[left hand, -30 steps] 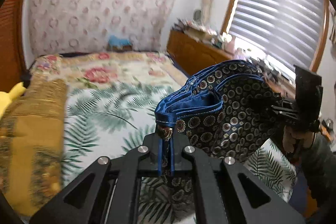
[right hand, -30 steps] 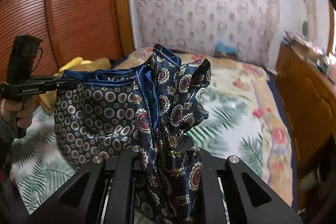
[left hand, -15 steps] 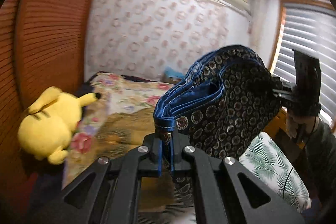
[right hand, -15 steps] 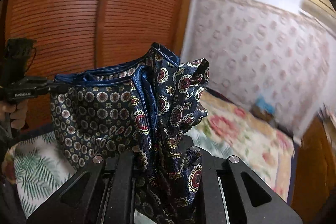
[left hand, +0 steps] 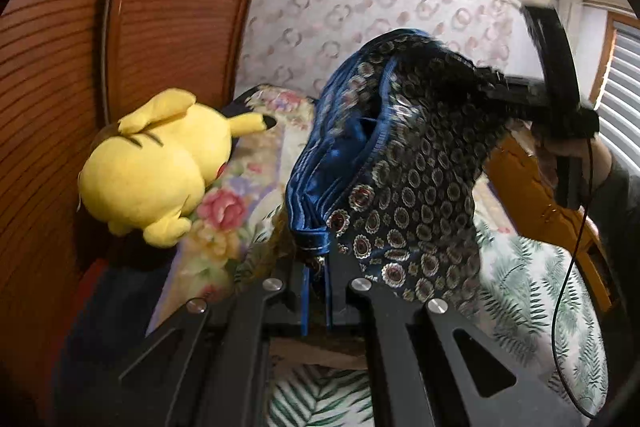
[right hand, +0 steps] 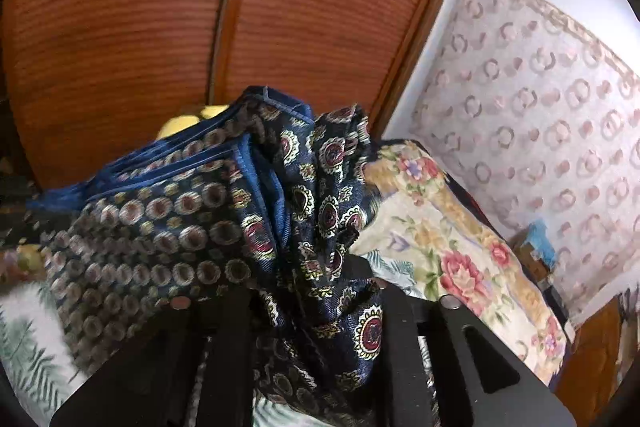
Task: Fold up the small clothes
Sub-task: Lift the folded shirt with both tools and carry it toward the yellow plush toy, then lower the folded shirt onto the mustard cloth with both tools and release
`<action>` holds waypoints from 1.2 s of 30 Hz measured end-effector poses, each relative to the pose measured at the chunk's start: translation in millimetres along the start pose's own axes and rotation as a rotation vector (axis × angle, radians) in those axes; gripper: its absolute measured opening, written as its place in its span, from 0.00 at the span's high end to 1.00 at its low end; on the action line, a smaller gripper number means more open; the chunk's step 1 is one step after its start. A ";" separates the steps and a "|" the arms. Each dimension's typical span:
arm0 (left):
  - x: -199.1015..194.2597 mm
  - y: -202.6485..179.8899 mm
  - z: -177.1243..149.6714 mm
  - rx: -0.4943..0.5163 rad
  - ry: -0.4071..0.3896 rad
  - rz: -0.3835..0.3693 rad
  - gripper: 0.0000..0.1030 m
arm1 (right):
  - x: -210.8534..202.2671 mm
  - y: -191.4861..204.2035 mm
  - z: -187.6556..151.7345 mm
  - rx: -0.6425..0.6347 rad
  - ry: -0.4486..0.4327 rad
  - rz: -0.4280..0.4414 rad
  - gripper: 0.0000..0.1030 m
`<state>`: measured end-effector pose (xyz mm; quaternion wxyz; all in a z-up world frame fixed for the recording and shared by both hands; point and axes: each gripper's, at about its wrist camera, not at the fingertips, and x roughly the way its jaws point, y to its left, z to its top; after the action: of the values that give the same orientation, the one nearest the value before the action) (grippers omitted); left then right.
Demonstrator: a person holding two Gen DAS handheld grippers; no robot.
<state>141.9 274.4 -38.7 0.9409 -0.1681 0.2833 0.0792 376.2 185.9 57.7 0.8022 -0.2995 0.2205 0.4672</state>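
Pinching scarf (left hand: 400,155): both hand-held grippers (left hand: 318,291).

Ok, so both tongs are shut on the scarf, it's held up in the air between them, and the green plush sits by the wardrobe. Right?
Not quite: the plush is yellow, not green, as the left wrist view shows. The rest stands: the left tongs and right tongs are both shut on the scarf, which hangs in the air between them, and the plush sits by the wardrobe.
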 end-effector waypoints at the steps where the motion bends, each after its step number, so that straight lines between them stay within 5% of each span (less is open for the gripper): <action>1: 2.3 2.2 -2.3 -0.003 0.008 0.005 0.98 | 6.3 -1.0 1.6 0.023 0.002 -0.020 0.65; 2: 6.9 5.1 -5.6 -0.007 0.016 0.010 0.98 | 8.4 -3.3 2.2 0.054 -0.009 -0.048 0.55; 5: 2.7 4.4 -12.4 -0.008 0.024 0.020 0.98 | 3.1 -12.9 -2.3 0.127 -0.048 -0.086 0.45; 13: -6.5 -6.0 -8.5 0.048 0.013 0.064 0.92 | 10.5 -4.2 -41.1 0.274 0.041 0.025 0.45; 21: -32.5 -12.7 -6.3 0.094 -0.045 0.081 0.61 | 2.8 58.6 -80.5 0.300 0.064 0.151 0.45; 24: -45.2 -17.1 -4.3 0.099 -0.070 0.076 0.44 | -7.4 77.8 -85.5 0.275 0.053 0.148 0.45; 30: -70.0 -31.1 -3.8 0.131 -0.107 0.078 0.42 | 4.7 82.7 -100.2 0.282 0.092 0.104 0.45; 36: -85.4 -47.8 -10.7 0.165 -0.102 0.097 0.41 | -27.6 78.7 -111.5 0.346 0.047 0.051 0.45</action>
<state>77.6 221.5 13.6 0.9598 -0.0718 0.2482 0.1098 285.7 122.5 -27.0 0.8242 -0.1620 0.3237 0.4354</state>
